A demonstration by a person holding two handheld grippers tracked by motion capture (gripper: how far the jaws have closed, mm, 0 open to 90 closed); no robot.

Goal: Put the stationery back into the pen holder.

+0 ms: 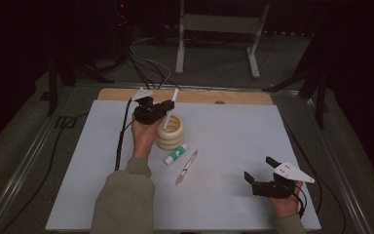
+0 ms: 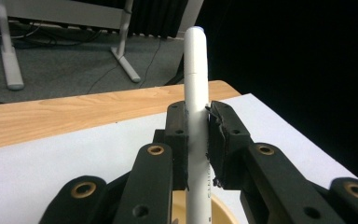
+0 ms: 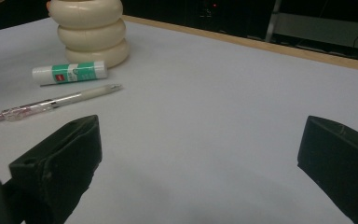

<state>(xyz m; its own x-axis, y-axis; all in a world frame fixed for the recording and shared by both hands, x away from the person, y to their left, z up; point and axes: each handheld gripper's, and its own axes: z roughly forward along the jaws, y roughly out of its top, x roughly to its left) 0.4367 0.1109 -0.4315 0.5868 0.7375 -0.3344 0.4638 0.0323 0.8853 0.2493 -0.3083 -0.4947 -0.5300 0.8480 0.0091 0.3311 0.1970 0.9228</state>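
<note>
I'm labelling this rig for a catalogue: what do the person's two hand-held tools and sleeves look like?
Both are black two-jaw tools with blocky pads. The left tool has brass-coloured rivets on its linkage arms, a pale grey three-cornered plate on top and a black cable trailing toward the person. The right tool carries a pale grey three-cornered plate dotted with small holes. The left sleeve is olive-green fabric.

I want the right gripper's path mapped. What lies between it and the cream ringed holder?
In the right gripper view, a clear pen and a glue stick lie on the white sheet between the right gripper and the cream ringed holder.
</note>
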